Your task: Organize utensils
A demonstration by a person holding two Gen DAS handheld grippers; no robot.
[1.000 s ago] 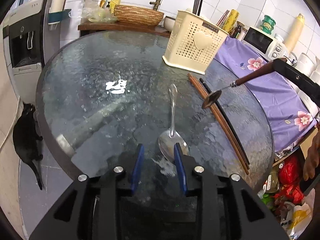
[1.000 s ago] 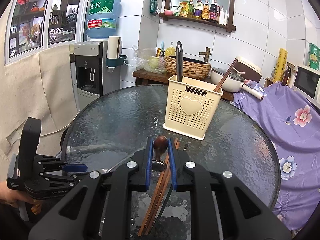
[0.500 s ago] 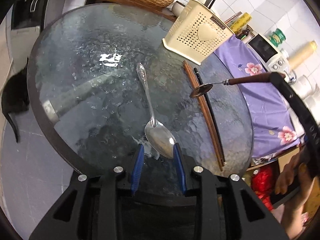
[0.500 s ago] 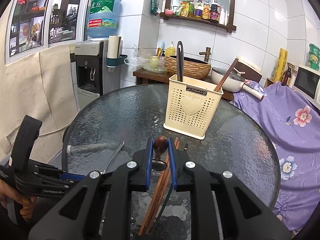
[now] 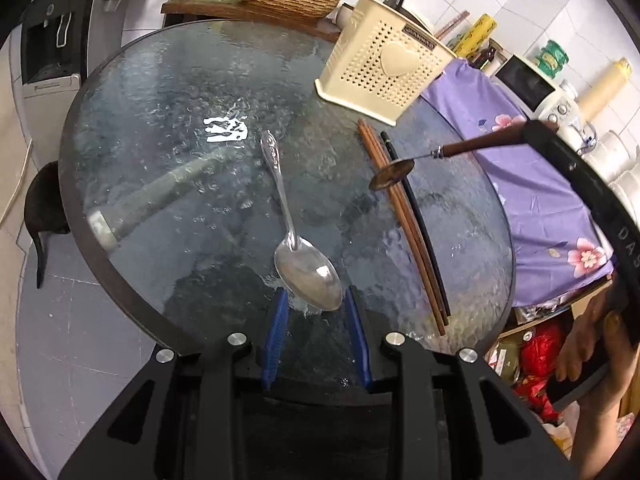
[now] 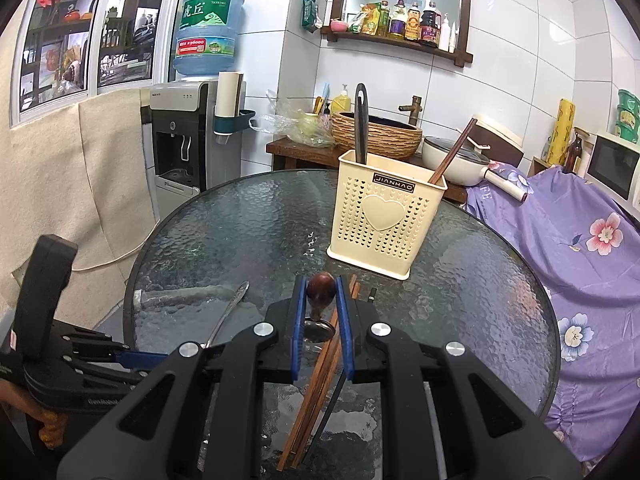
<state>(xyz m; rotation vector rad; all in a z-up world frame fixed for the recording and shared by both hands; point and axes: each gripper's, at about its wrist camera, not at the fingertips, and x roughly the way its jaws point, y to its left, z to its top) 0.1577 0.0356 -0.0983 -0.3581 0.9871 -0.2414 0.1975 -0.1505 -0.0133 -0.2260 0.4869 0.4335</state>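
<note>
A large steel spoon (image 5: 296, 240) lies on the round glass table (image 5: 160, 120), bowl toward me. My left gripper (image 5: 314, 300) is open, its blue pads either side of the spoon's bowl, not clamping it. My right gripper (image 6: 320, 292) is shut on a small wooden-handled spoon (image 6: 319, 292), held above the table; this spoon also shows in the left wrist view (image 5: 440, 152). Brown and black chopsticks (image 5: 408, 216) lie on the table beneath it. A cream perforated utensil holder (image 6: 386, 212) stands behind them, holding a black utensil and one chopstick.
A purple flowered cloth (image 6: 580, 248) covers furniture to the right, with a microwave (image 5: 532, 88) behind. A water dispenser (image 6: 184, 140) stands at the left. A wooden counter with a woven basket (image 6: 376, 132) is behind the table. A black cat (image 5: 44, 204) stands on the floor left.
My left gripper has shifted around the steel spoon, so the bowl now lies between its pads. The right gripper has stayed in place with the small spoon.
</note>
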